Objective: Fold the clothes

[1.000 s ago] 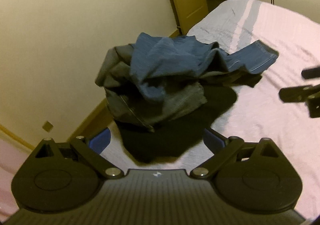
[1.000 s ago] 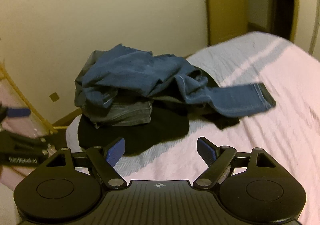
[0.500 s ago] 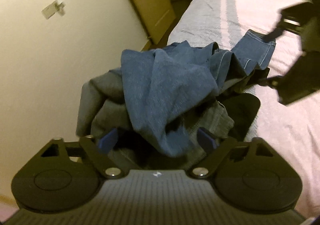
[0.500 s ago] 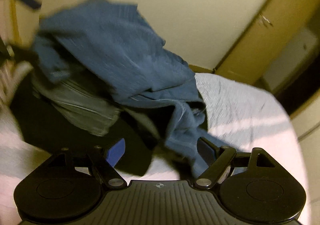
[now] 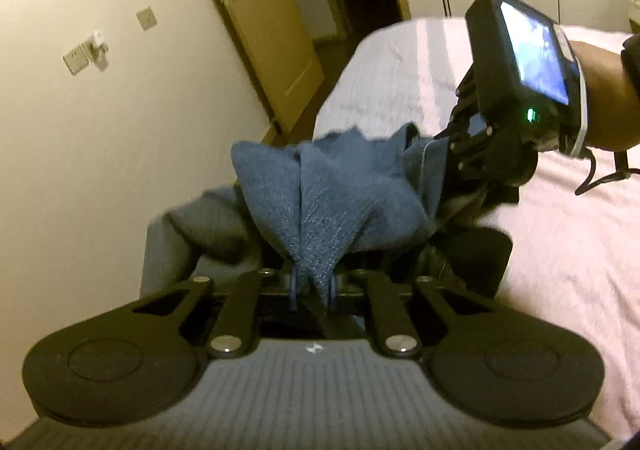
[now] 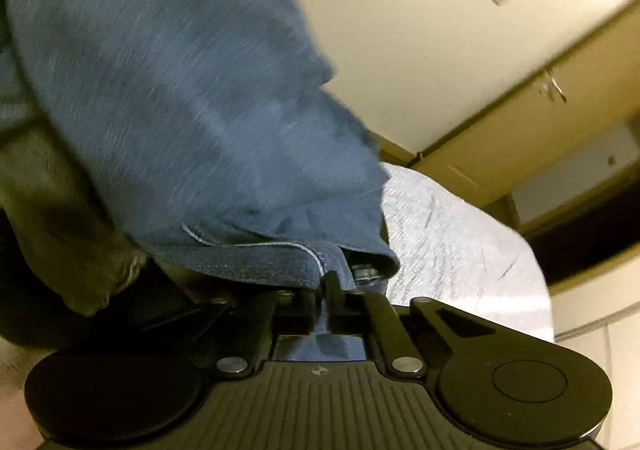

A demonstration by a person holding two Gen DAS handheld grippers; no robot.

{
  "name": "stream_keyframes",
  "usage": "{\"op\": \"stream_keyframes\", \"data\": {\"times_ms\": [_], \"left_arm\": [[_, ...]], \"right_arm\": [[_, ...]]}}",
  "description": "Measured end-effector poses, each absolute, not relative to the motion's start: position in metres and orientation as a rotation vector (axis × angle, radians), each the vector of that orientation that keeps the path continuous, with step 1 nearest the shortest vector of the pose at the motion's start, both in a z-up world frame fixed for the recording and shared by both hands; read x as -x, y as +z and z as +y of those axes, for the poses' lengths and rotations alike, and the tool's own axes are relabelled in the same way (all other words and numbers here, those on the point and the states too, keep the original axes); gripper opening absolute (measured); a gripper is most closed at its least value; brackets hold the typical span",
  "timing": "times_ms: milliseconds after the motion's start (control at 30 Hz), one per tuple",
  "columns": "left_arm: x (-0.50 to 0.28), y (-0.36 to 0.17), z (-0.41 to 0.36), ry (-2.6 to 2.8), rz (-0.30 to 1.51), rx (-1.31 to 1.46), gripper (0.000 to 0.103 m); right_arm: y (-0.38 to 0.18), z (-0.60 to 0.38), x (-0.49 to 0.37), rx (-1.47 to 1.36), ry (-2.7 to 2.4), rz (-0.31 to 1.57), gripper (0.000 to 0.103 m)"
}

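walls [image 5: 100,169]: cream | door [image 5: 260,29]: wooden | bed [image 5: 560,250]: seemingly pink

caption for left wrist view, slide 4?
Both grippers, left and right, clamp the blue jeans atop a clothes pile on the bed.

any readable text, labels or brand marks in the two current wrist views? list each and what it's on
None readable.
Round emblem on the left tongs body: a logo, no letters.
Same emblem on the right tongs body: no letters.
Screen on the right unit: lit, too blurred.
Wall switch plates: no legible marks.
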State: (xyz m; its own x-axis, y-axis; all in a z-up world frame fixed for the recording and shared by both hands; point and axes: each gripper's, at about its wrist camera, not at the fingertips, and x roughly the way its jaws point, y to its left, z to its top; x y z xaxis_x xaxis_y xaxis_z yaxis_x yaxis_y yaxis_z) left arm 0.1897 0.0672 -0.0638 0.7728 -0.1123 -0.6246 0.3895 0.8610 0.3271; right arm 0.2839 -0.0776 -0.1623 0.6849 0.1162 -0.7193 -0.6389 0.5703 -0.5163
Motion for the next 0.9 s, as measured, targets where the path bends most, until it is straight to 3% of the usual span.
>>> {"op": "stream_keyframes", "data": {"times_ms": [300,567,733,800,867,900], "left_arm": [[-0.154,0.0,-0.001,-0.446,0.447,-0.434,0.008],[-0.011,0.004,-0.126,-0.709,0.395,-0.519,0.008],[0.086,-0.045,-0.215,-0.976,0.564,-0.563,0.012],[0.112,-0.07,-0.248,-1.057,0.687,-0.582,0.015],[0.131,-0.087,-0.268,-1.101,0.751,-0.598,0.016],[0.138,-0.092,-0.274,-1.113,0.764,-0.612,0.019]], "right_arm": [[-0.051,-0.204,-0.23,0.562,0.317,0.521,0.001],[-0.039,-0.346,-0.076,0.434,0.173,0.531,0.0],[-0.05,-0.439,0.041,0.351,-0.008,0.661,0.001],[-0.082,-0.472,0.075,0.343,-0.047,0.822,0.001],[-0.118,-0.5,0.107,0.328,-0.073,1.002,0.014],[-0.13,-0.51,0.124,0.32,-0.103,1.057,0.014]]}}
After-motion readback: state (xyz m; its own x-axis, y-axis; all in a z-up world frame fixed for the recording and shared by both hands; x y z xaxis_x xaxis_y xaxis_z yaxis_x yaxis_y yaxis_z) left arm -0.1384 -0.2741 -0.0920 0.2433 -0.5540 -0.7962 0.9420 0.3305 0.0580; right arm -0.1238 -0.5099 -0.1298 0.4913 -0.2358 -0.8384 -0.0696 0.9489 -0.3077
